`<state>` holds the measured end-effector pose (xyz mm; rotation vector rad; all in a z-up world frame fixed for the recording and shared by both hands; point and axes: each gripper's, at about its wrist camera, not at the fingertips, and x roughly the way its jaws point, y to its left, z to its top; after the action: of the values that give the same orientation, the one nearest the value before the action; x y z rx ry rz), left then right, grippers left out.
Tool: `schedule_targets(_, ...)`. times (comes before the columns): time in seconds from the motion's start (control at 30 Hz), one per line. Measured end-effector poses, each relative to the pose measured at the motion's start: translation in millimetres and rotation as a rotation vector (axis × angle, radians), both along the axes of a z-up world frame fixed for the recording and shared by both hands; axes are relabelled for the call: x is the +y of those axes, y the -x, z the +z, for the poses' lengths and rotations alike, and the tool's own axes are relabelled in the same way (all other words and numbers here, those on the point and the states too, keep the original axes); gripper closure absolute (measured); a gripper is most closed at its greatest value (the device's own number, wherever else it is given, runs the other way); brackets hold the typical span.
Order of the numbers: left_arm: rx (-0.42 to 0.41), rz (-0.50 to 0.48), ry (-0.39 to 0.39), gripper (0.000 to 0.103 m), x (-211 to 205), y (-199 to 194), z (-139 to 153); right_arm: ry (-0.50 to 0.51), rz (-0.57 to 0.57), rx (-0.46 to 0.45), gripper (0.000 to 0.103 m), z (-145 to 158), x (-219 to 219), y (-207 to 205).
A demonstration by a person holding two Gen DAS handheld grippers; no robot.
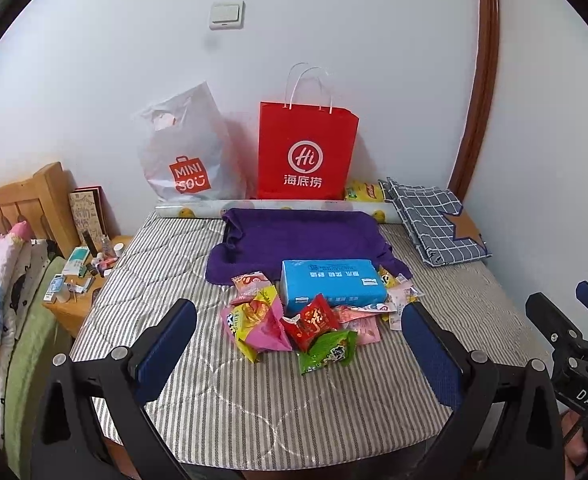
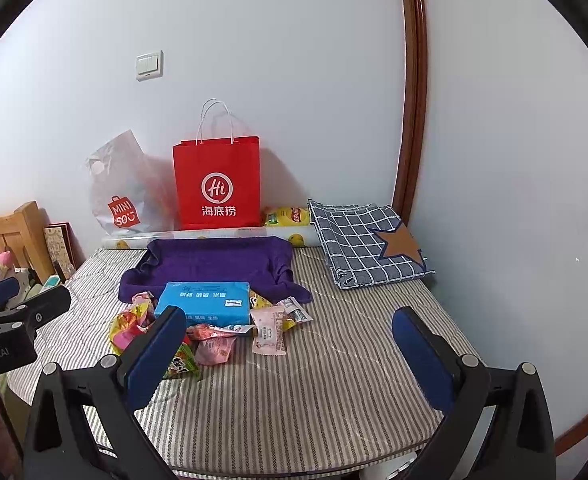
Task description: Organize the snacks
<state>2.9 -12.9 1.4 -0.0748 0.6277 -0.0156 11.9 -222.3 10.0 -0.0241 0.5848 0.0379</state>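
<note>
Snack packets lay heaped on a striped mattress [image 1: 253, 400] as two hand-held grippers hung short of them; the left gripper [image 1: 298, 344] had its jaws spread wide and held nothing; the right gripper [image 2: 289, 348] was likewise wide open and empty. The pile sat near the middle of the bed, crowded against a blue tissue pack [image 1: 332, 282] that rested on the front edge of a purple towel [image 1: 302, 236]. Nearest the left gripper were a green packet [image 1: 328, 350] and a red packet [image 1: 312, 322]; a pink-and-yellow packet [image 1: 259, 326] lay just beside them; a pale pink packet [image 2: 267, 332] lay apart on the right side of the heap. A red paper bag [image 1: 308, 152] stood upright against the wall beside a white plastic bag [image 1: 185, 152], both well behind the pile; either looked a likely home for the snacks, though which could not be told. The open jaws suggested sorting had not yet begun.
</note>
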Motion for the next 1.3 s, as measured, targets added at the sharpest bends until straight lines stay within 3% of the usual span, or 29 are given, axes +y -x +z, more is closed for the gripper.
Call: schedule_targets(1.3,0.025,0.000,-0.010,0.002,-8.0,-1.8,-5.1,-0.001,-0.015,-0.001,0.000,-1.6,1.8,1.6)
